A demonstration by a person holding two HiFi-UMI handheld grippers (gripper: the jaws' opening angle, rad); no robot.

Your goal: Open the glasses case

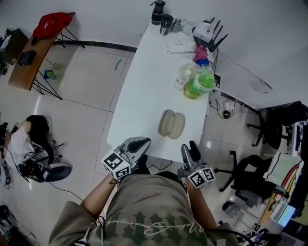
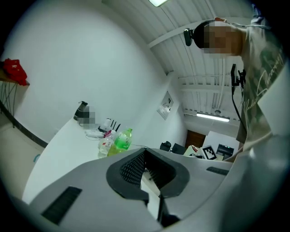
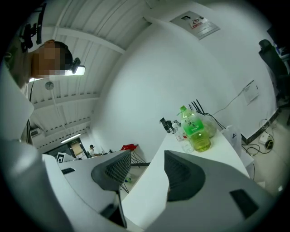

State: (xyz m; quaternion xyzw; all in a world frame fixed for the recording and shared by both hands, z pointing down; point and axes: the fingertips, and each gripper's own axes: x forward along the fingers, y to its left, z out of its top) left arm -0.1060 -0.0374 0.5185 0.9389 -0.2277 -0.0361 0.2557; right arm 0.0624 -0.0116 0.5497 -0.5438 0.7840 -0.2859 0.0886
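Observation:
A beige glasses case [image 1: 171, 124] lies on the white table [image 1: 144, 86] near its front edge; it shows as two rounded halves side by side. My left gripper [image 1: 141, 143] is held just off the table's front edge, left of and nearer than the case, not touching it. In the left gripper view the left gripper [image 2: 147, 168] has its jaws together with nothing between them. My right gripper [image 1: 190, 147] hovers at the front edge, to the right of the case, and stands open and empty [image 3: 145, 168]. Neither gripper view shows the case.
Further back on the table stand a green bottle [image 1: 204, 79], a small clear bottle [image 1: 182, 79], a router [image 1: 204, 31] and black cups [image 1: 161, 14]. Office chairs [image 1: 250, 175] stand to the right. A wooden side table [image 1: 29, 60] and a seated person [image 1: 21, 139] are at the left.

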